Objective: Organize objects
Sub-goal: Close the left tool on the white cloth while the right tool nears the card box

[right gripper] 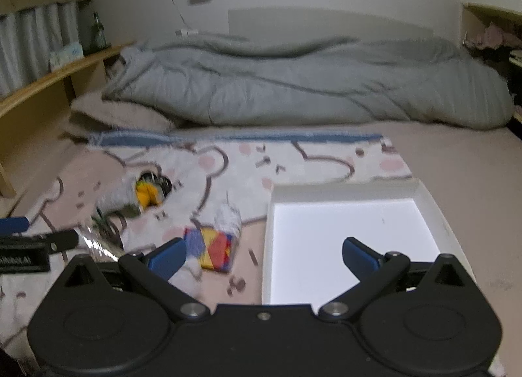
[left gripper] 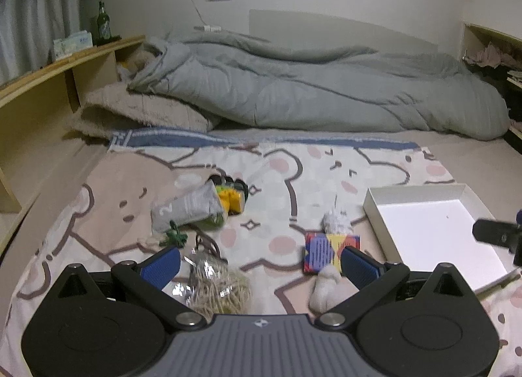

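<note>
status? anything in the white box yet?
Nothing done: the shallow white cardboard box looks empty. Nothing in hand; left tool and right tool are open. Left: colourful patterned packet, clear bag of tan strands, grey pouch on the blanket.

I hold the left gripper (left gripper: 261, 263) low and level, pointing forward, with its jaws spread wide and nothing between the blue pads (left gripper: 163, 264). I hold the right gripper (right gripper: 264, 256) in the same attitude, jaws equally wide, blue pads (right gripper: 359, 254) bare. In the left wrist view the right gripper's black body shows at the right edge. In the right wrist view the left gripper's black body and a blue pad show at the left edge. The two grippers sit side by side, apart.
</note>
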